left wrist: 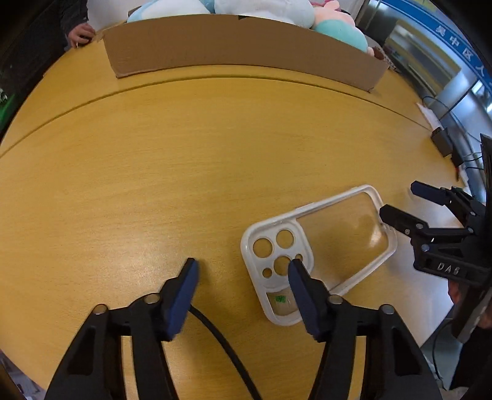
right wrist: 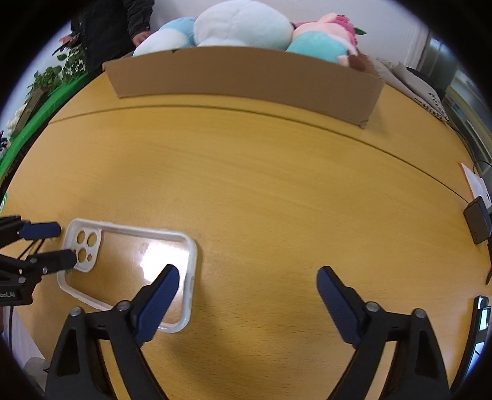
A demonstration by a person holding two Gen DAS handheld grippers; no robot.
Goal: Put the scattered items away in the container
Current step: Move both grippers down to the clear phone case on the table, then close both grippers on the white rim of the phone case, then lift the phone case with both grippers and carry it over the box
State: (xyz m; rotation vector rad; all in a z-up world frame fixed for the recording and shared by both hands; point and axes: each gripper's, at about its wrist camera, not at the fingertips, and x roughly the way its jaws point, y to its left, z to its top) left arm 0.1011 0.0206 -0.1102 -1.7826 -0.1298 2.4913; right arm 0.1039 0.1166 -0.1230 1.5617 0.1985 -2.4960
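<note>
left wrist view: clear phone case flat on the tabletop, between both hand-held grippers.
left hand-held gripper spread, one finger over the case's camera end; right hand-held gripper spread, one finger over its other end, pinching nothing. cardboard box interior hidden; plush toys partly cut off. only the right wrist view shows the plant.

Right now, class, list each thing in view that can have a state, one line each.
phone case: lying flat on the table, empty, not gripped.
cardboard box: open-topped, already holding plush toys.
left tool: open, one finger over the case's camera end.
right tool: open, one finger over the case's other end.
</note>
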